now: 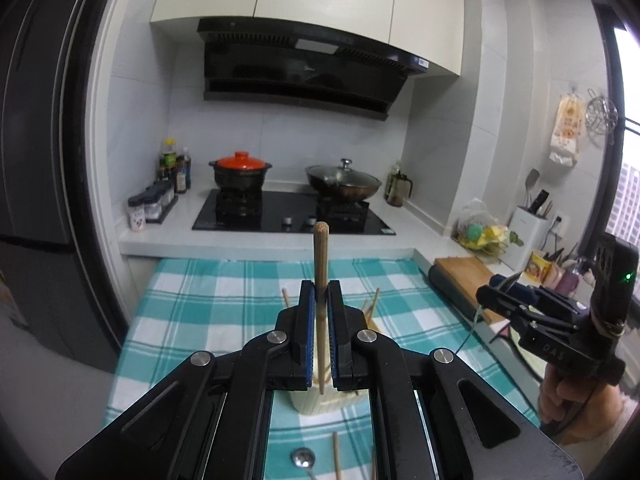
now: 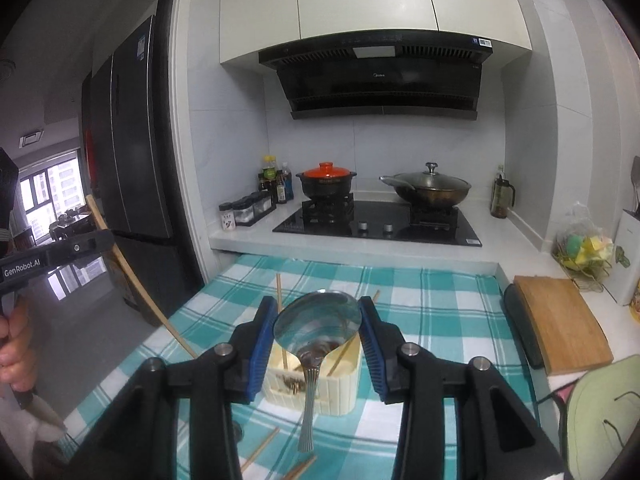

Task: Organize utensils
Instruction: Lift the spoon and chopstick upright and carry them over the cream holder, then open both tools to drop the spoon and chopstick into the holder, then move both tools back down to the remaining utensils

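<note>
The left gripper is pressed together on a wooden chopstick, which stands upright betw. the blue pads, its round end poking up above the jaws and its lower end hanging over the cream utensil holder. The right gripper pinches a steel spoon by the bowl, jaws partly spread to its width; the handle hangs down in front of the utensil holder, clear of the cloth.

The holder sits on a teal-and-white checked cloth approx. mid-table, w/ a few chopsticks already leaning inside it (exact count hard to tell). Loose chopsticks lie on the near side of the cloth; another spoon and a chopstick lie near the bottom of the left wrist view.

To the right of the cloth, a wooden cutting board. Far side: a black stove w/ a red-lidded pot and a lidded wok. A hand grips the left gripper's handle at far left.
</note>
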